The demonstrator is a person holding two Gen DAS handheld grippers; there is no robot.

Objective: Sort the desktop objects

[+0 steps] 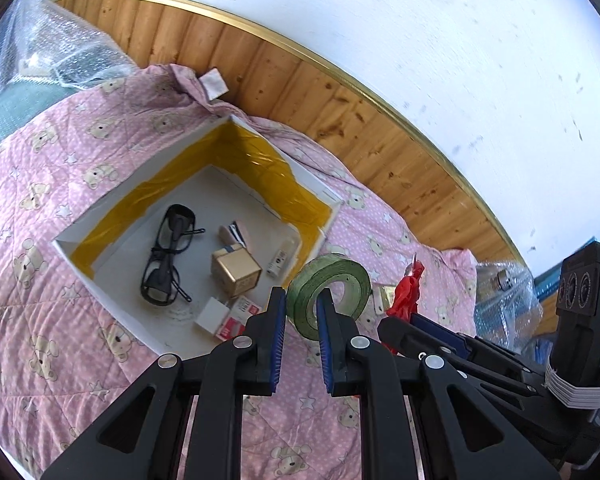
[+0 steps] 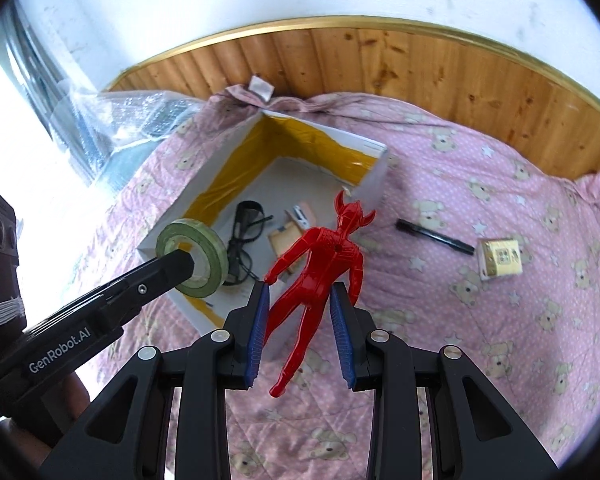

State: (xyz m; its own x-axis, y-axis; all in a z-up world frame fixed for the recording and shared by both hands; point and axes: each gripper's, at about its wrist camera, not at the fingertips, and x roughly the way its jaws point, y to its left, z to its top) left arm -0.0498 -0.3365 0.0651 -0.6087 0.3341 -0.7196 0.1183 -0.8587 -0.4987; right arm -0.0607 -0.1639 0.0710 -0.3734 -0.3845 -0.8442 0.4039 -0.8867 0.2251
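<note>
The right tongs (image 2: 300, 334) stand partly apart around a red toy figure (image 2: 320, 268). The figure runs lengthwise along the fingers, head away and feet back toward the handle; its arms seem to rest against the blue pads, but whether it is truly pinched cannot be told. Just to its left, the left tongs (image 1: 302, 322) are clamped on the rim of a green roll of tape (image 1: 330, 294), one finger through the hole and one outside, the roll standing on edge.

Both loads hang over the pink bed quilt (image 1: 40, 352) at the near edge of the white box (image 1: 80, 222). The box lies straight ahead of both, slightly left of the figure. The tape is the nearer, almost over the box's near wall.

Inside the box lie black glasses (image 1: 166, 256), a small brown carton (image 1: 236, 272) and other small packets.

Toward the quilt's right edge lie a black pen (image 2: 434, 236) and a gold box (image 2: 500, 258), unsorted
</note>
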